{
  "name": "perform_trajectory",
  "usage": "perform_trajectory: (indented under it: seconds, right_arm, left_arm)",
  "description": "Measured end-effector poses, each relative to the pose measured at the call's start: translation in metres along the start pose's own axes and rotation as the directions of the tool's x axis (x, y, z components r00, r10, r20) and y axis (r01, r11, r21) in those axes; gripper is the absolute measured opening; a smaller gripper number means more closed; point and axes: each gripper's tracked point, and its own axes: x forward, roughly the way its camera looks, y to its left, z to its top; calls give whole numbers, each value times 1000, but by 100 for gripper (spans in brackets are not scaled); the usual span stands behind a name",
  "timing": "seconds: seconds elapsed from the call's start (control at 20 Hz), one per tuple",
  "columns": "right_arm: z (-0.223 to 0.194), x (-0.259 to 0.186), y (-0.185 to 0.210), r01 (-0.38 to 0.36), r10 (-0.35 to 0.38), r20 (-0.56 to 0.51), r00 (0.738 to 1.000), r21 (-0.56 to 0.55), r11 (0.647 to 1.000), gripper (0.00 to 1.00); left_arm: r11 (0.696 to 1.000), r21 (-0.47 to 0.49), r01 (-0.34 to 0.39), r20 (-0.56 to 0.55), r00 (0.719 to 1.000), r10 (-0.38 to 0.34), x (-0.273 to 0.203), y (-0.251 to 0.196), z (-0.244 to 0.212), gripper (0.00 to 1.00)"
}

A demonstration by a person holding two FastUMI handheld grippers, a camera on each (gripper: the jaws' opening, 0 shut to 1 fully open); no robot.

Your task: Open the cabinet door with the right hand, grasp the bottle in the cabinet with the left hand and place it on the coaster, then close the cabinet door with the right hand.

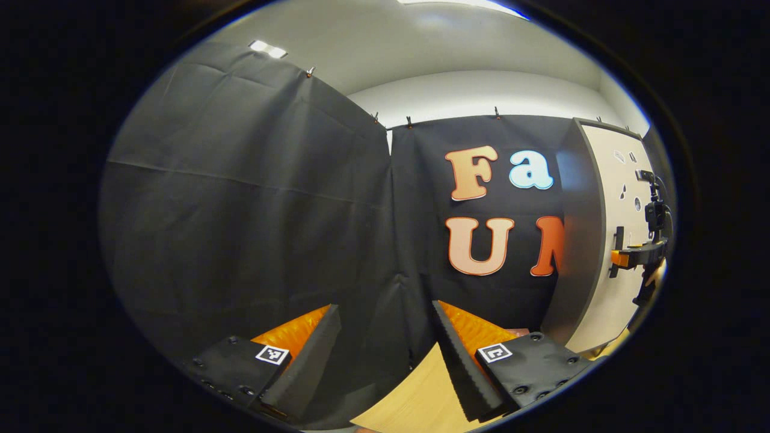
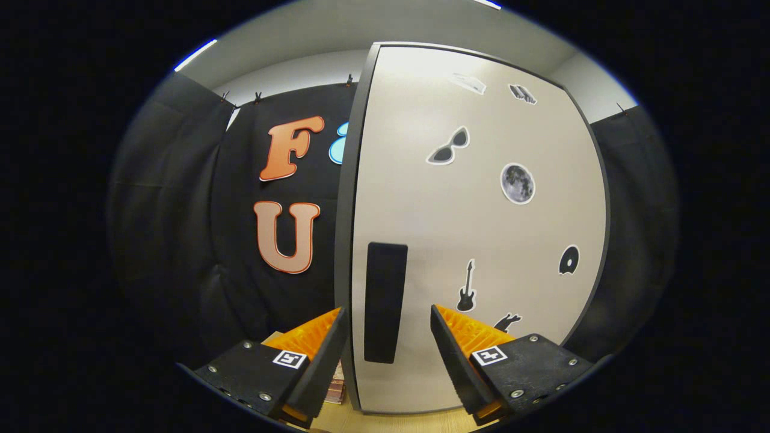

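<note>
The right gripper [image 2: 385,337], jaws wide, straddles the tall black handle [image 2: 385,300] on the pale stickered cabinet door [image 2: 481,240]; closing off-centre risks slipping. The left gripper [image 1: 385,343] waits wide, empty.

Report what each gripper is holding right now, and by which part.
Nothing is held. The right gripper is open, its fingers either side of the cabinet door's handle without pressing on it. The left gripper is open in the air.

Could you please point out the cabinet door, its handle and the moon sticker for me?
cabinet door [image 2: 475,240]: right gripper view, bare pale panel at its middle.
handle [image 2: 385,300]: right gripper view, middle of the dark upright bar.
moon sticker [image 2: 517,183]: right gripper view, centre of the round disc.
</note>
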Motion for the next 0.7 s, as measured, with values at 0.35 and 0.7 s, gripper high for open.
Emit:
perform_trajectory:
  seconds: [0.35,0.7]
  right_arm:
    - [-8,16,6,-17,19,-32,999,55,998,48]
    - [-7,2,6,-82,81,9,997,62,995,29]
  left_arm:
    - [999,-2,-36,-15,999,36,-3,15,-9,98]
    - [1000,9,-12,-20,1000,13,3,-1,-15,98]
